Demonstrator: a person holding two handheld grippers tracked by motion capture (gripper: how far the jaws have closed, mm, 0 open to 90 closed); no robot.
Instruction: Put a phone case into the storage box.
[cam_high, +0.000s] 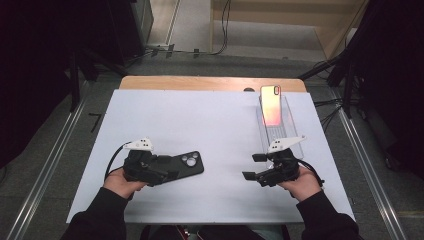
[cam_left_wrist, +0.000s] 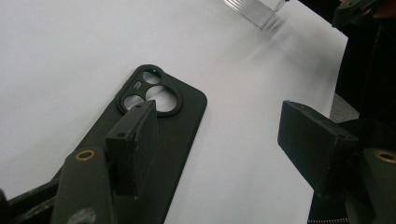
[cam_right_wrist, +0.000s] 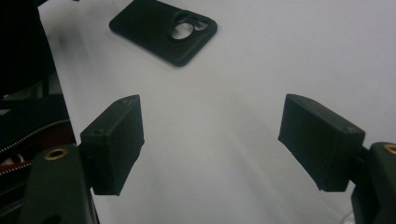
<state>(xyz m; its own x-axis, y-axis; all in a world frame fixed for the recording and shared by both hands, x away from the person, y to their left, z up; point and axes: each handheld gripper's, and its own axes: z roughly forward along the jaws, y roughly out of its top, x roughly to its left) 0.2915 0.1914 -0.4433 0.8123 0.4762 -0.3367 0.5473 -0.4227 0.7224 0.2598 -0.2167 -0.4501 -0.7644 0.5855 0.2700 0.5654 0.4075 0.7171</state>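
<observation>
At lower left of the high view, the left gripper (cam_high: 167, 169) hovers open over a black phone case (cam_high: 186, 164) lying flat on the white table (cam_high: 200, 120), gripping nothing. At lower right, the right gripper (cam_high: 254, 167) stands open and empty. Farther back, upper right, a pink phone (cam_high: 271, 105) leans in a clear stand (cam_high: 287, 127). No lettering is legible.
</observation>
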